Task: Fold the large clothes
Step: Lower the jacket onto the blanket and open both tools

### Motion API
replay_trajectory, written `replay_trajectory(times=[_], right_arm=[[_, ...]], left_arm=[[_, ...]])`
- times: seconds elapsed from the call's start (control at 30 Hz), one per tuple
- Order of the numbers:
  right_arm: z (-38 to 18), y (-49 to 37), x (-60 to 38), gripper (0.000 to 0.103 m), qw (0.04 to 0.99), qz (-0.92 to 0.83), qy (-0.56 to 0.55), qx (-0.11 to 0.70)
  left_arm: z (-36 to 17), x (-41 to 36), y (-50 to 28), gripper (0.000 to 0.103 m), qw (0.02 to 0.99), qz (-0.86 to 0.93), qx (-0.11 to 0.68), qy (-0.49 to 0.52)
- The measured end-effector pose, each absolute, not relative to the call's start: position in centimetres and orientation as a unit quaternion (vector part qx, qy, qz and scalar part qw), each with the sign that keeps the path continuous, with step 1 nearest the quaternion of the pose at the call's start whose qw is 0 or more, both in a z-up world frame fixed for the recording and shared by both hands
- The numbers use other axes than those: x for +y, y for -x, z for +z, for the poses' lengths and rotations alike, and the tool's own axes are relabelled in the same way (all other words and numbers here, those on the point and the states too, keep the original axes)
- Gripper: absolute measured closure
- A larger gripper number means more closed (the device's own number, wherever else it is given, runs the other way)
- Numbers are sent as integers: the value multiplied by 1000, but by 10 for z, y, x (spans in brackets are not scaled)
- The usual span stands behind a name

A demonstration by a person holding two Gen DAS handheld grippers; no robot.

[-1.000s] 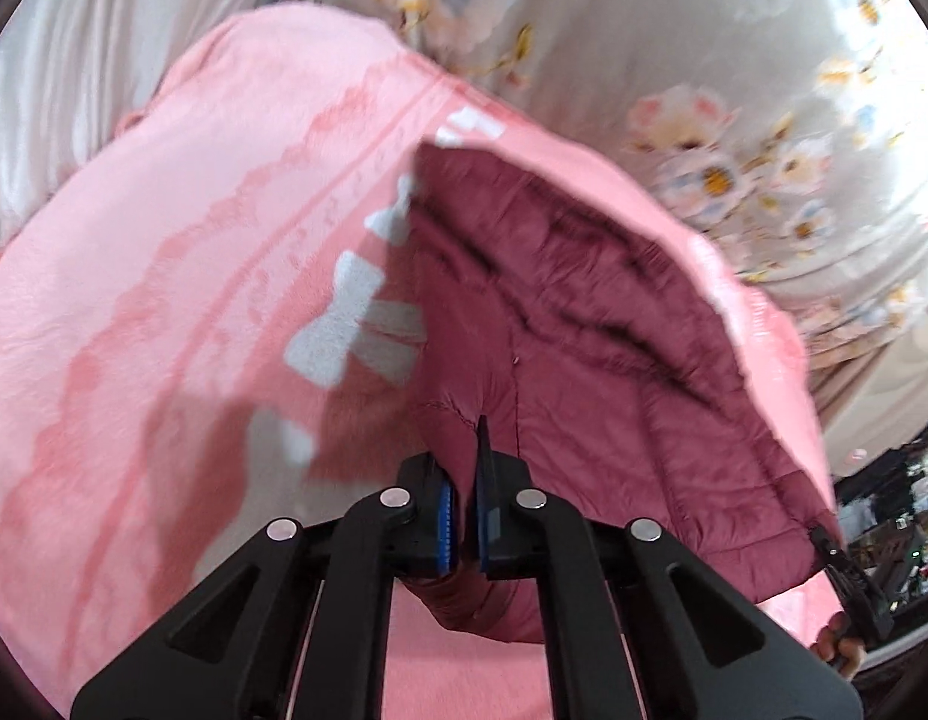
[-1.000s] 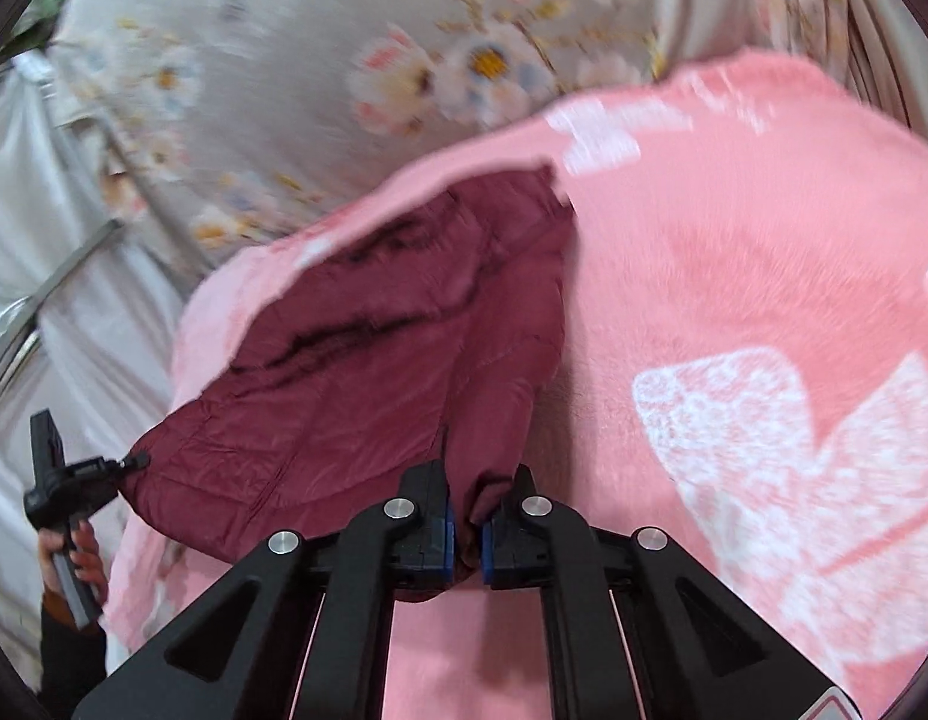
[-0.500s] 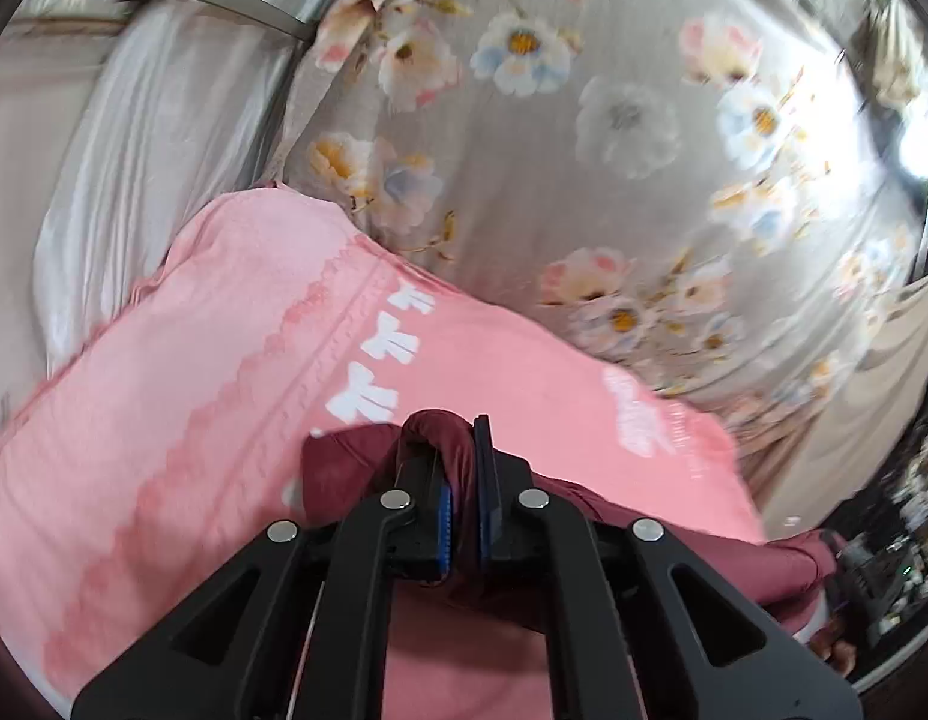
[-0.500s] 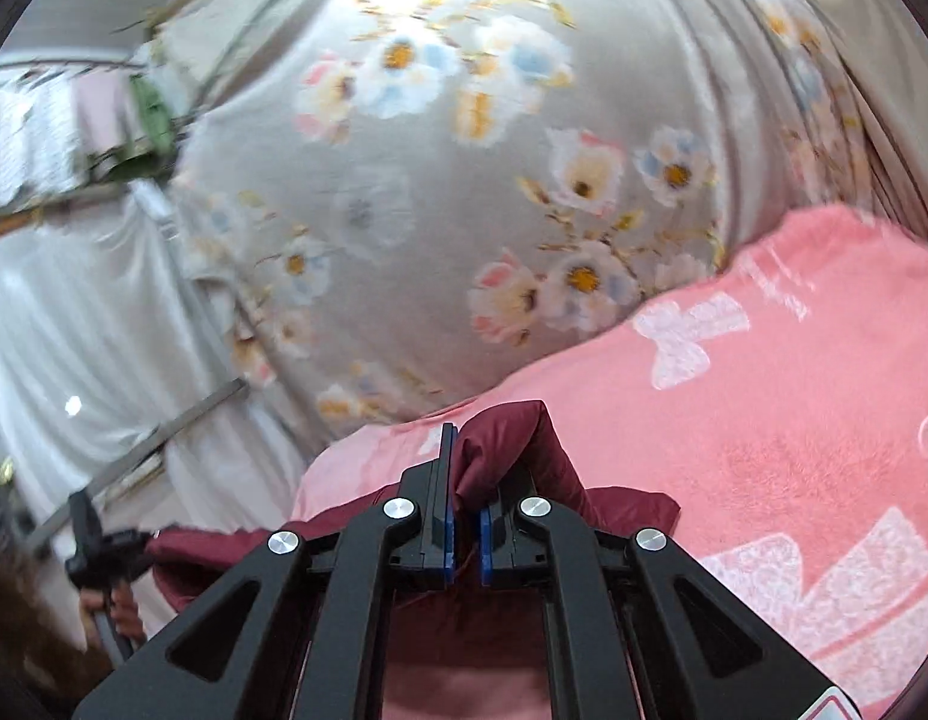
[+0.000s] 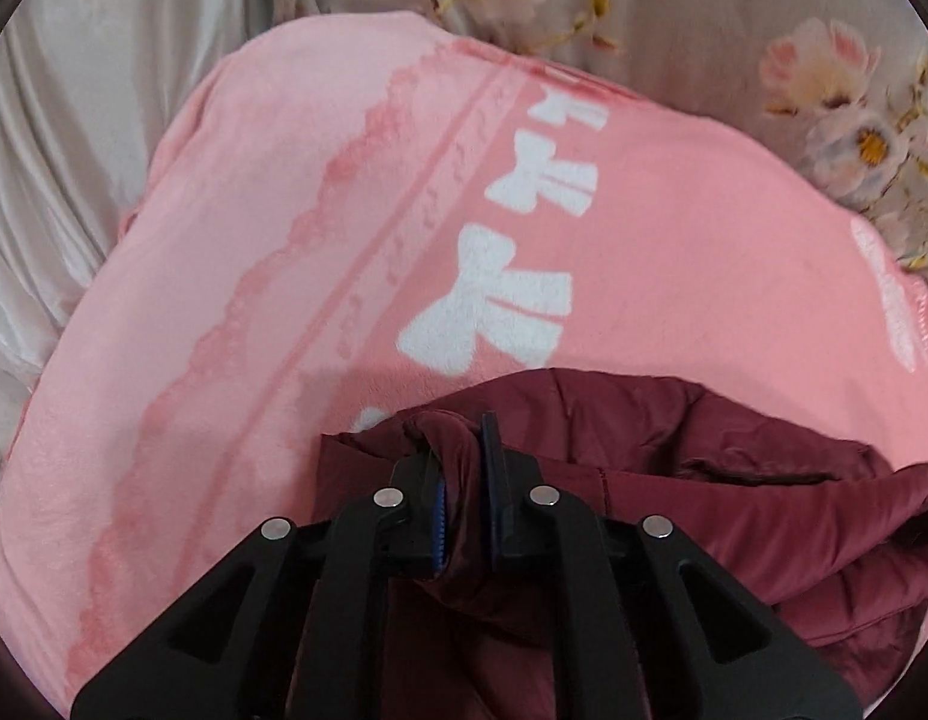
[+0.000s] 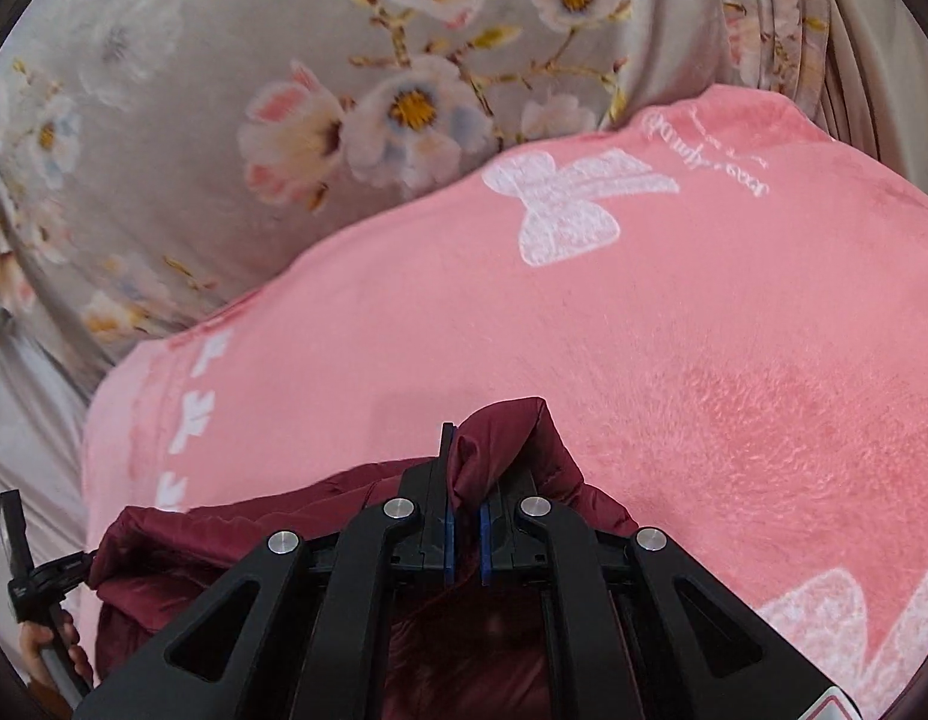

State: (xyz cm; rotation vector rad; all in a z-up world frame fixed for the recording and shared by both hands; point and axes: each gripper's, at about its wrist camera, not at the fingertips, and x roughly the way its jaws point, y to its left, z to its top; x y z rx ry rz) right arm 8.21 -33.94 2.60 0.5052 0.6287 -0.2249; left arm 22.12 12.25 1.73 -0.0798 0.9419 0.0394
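Now doubled over itself, a maroon padded jacket (image 5: 692, 516) lies bunched at the near edge of a pink fleece blanket (image 5: 296, 276) printed with white bows, where a second ago it was spread flat across that blanket. Both tools remain clamped on the garment: the left gripper (image 5: 464, 468) pinches a fold of maroon cloth between its closed jaws, and the right gripper (image 6: 464, 498) likewise holds a raised peak of the same fabric. Half a second back the two were lifted high against the grey floral sheet (image 6: 236, 96) behind; they have since dropped, and the far half of the blanket, covered before, lies bare. From the right wrist view the other tool and the hand (image 6: 50, 648) on its handle show at the lower left, beside the jacket's edge. Judging by the stacked layers, the first fold looks made or nearly so; the held edge has likely been carried over the body, and what remains is to lay it down squarely and let go.
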Motion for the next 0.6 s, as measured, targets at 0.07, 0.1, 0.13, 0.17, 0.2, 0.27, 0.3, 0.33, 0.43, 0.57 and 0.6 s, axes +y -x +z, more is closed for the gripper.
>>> replay_trajectory(times=[0.07,0.1,0.13,0.17,0.2,0.27,0.3,0.33,0.43,0.57,0.6], right_arm=[[16,-90,-341,97,909,-111,-246,316],[12,-93,-343,95,907,-110,-248,321],[11,-94,-343,93,907,-107,-252,320],[13,-92,-346,92,909,-101,-260,311],[15,-90,-347,91,910,-94,-266,303],[25,-78,-355,86,916,-70,-290,269],[30,-74,-356,81,918,-68,-296,255],[37,-66,-358,78,922,-74,-298,236],[53,-50,-356,66,937,-103,-267,202],[63,-49,-337,65,945,-102,-227,211],[63,-52,-330,65,946,-96,-217,221]], left_arm=[[7,121,-226,92,888,18,457,37],[3,121,-227,91,888,15,458,38],[1,121,-230,90,887,12,460,40],[1,122,-231,89,887,5,459,47],[4,124,-231,87,889,-2,455,56],[17,130,-228,83,896,-22,437,74],[26,133,-225,80,902,-33,422,81],[35,135,-223,77,907,-41,411,86],[59,139,-217,62,919,-55,378,102],[96,137,-198,23,957,23,279,74],[102,133,-195,23,962,24,266,61]])
